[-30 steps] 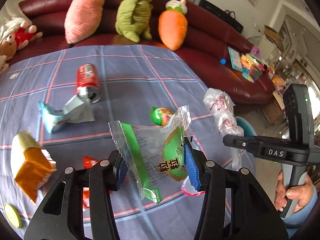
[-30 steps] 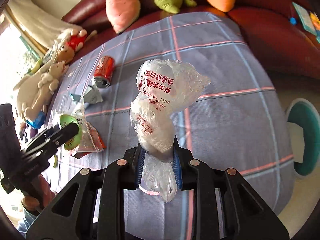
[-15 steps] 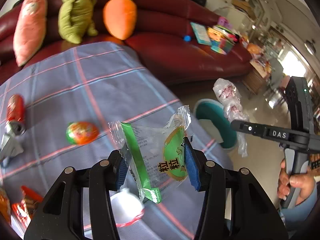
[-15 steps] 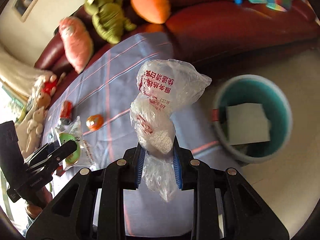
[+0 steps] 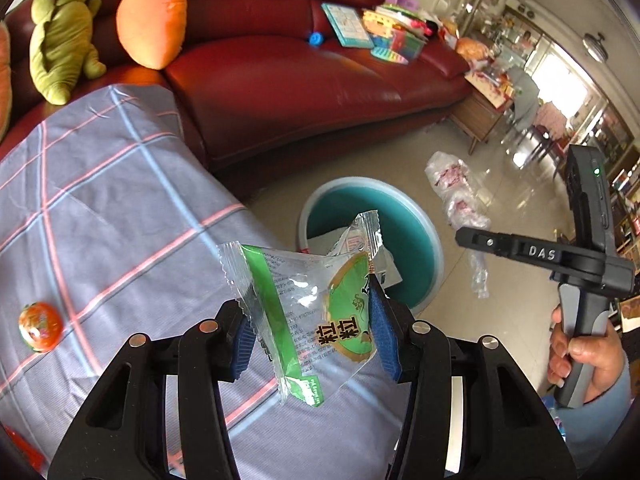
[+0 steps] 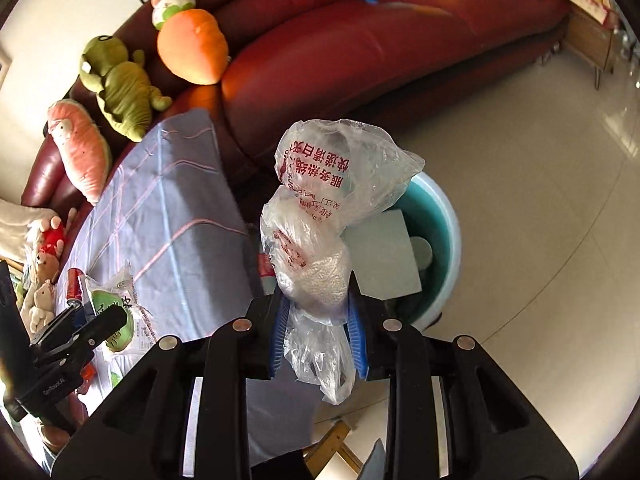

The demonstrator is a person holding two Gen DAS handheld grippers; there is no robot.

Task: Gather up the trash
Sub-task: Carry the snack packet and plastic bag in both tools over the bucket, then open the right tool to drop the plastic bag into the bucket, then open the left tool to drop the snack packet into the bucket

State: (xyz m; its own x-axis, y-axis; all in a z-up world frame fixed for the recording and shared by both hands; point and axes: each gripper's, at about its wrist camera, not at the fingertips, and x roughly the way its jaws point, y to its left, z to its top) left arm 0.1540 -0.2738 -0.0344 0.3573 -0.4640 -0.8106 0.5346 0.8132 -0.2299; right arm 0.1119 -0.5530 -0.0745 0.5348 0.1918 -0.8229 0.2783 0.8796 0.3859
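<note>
My left gripper [image 5: 312, 332] is shut on a clear snack wrapper with green print [image 5: 308, 300], held over the table's right edge near a teal bin [image 5: 424, 236] on the floor. My right gripper [image 6: 318, 316] is shut on a crumpled clear plastic bag with red print [image 6: 332, 200], held in front of the same teal bin [image 6: 440, 232], which holds a pale sheet [image 6: 380, 256]. The bag also shows in the left wrist view [image 5: 456, 196], and the wrapper in the right wrist view [image 6: 116, 308].
The table has a blue plaid cloth [image 5: 100, 208] with an orange round wrapper [image 5: 40, 326] and a red can [image 6: 74, 284]. A dark red sofa [image 5: 300, 76] with plush toys [image 6: 192, 48] stands behind. Tiled floor [image 6: 540, 200] surrounds the bin.
Both grippers have swung right, away from the table top towards the teal bin, each still holding its item. The bin has come into full view below them.
</note>
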